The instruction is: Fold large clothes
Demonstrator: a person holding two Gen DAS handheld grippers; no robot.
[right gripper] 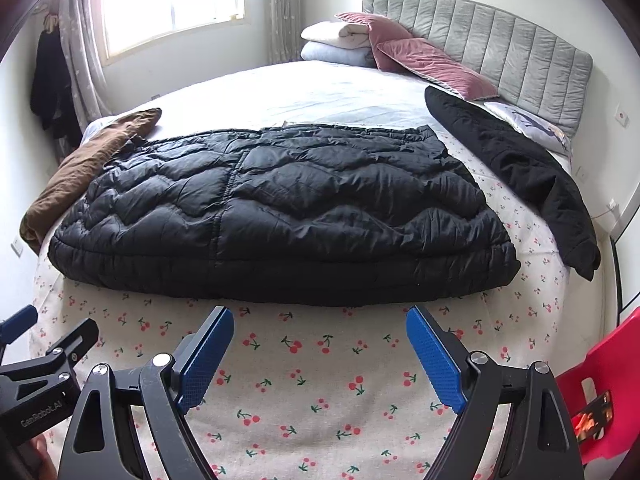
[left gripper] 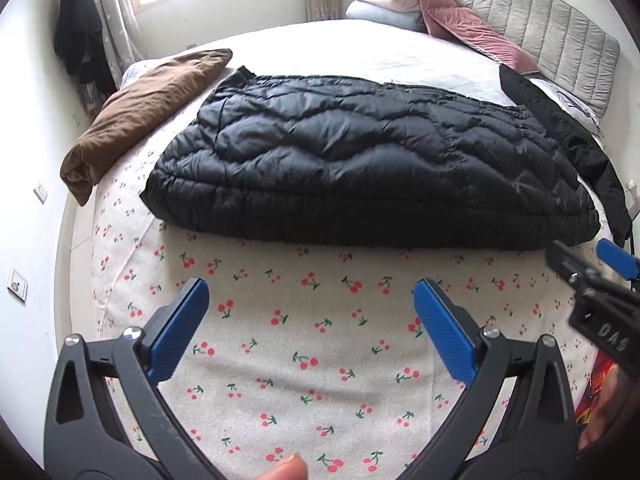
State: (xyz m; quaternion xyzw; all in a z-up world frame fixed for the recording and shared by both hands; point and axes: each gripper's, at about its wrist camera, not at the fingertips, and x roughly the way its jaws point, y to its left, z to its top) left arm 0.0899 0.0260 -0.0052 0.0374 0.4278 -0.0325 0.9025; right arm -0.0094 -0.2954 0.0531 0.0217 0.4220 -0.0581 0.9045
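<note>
A black quilted puffer coat [left gripper: 372, 160] lies folded flat across the bed; it also shows in the right wrist view [right gripper: 280, 208]. My left gripper [left gripper: 310, 292] is open and empty, hovering over the cherry-print sheet [left gripper: 312, 360] just short of the coat's near edge. My right gripper [right gripper: 320, 320] is open and empty, also just short of the near edge. The right gripper shows at the right edge of the left wrist view [left gripper: 580, 254]. The left gripper shows at the left edge of the right wrist view [right gripper: 40, 344].
A brown garment [left gripper: 140, 116] lies left of the coat. Another black jacket [right gripper: 516, 176] lies to the right. Pink pillows [right gripper: 424, 60] and folded blankets [right gripper: 332, 40] sit by the grey headboard [right gripper: 500, 52]. A red chair [right gripper: 600, 380] stands at the bed's right.
</note>
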